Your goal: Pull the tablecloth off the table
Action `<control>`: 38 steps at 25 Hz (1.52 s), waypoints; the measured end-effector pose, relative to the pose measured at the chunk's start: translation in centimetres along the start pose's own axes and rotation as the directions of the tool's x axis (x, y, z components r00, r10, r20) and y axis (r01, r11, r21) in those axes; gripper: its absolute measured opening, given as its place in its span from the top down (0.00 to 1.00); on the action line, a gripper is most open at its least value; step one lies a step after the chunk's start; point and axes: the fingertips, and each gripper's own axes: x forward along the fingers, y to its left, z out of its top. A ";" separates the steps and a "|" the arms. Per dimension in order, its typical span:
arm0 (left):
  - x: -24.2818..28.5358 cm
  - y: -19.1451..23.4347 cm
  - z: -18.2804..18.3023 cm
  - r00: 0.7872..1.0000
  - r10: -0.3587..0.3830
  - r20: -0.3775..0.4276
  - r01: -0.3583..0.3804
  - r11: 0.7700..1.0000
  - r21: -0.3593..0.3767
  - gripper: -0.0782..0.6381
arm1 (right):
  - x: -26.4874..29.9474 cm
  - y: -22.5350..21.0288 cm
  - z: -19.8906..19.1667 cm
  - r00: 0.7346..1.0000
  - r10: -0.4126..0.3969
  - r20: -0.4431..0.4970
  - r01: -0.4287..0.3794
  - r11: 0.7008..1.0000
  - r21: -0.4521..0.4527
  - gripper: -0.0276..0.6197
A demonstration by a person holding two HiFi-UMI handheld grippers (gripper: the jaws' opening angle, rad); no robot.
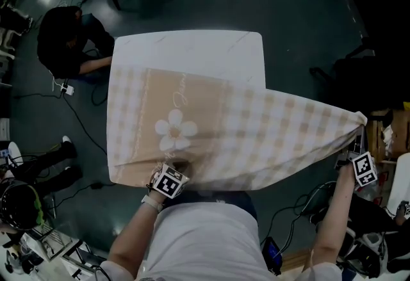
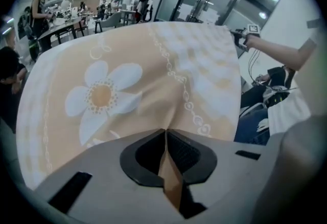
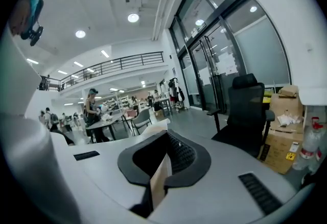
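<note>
Between the closed fingers of the left gripper (image 2: 165, 139), a fold of the beige checked tablecloth (image 1: 256, 132) is pinched tight. The rest of the cloth spreads ahead of those fingers over the white table (image 1: 192, 49). Its single white flower print (image 1: 175, 130) lies just beyond the fingertips.

Off to the person's right, the right gripper (image 3: 164, 151) has its fingers pressed together on a thin strip of the same cloth, which runs down between the pads. From these fingers the cloth stretches back toward the table in a taut, raised sheet, its corner held in the air well clear of the table's right edge.

The left forearm is bent in close to the body at the table's near edge. The right arm reaches out sideways, nearly straight.

One tablecloth, one table and two grippers are in play, and both grippers are clamped on the cloth. Far ahead of the left fingers, a strip of uncovered tabletop shows past the cloth's far hem. One person in dark clothes (image 1: 64, 43) sits beside the table's far-left corner.
</note>
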 end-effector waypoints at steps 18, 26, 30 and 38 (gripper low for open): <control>-8.7 27.9 4.1 0.885 0.455 0.100 -0.444 0.889 -0.109 0.51 | -3.1 17.4 -5.4 0.987 0.130 -0.093 -0.156 0.909 -0.386 0.92; -7.3 34.0 5.1 0.883 0.465 0.070 -0.458 0.884 -0.098 0.49 | -5.7 31.6 -12.2 0.920 0.299 -0.253 -0.383 0.824 -0.418 0.92; -6.4 34.4 5.0 0.918 0.389 0.072 -0.374 0.913 -0.165 0.49 | -7.6 36.1 -14.6 0.881 0.362 -0.306 -0.463 0.793 -0.396 0.92; -5.2 30.3 5.2 0.928 0.343 0.145 -0.301 0.920 -0.250 0.87 | -9.8 38.5 -16.4 0.844 0.415 -0.340 -0.524 0.773 -0.358 0.92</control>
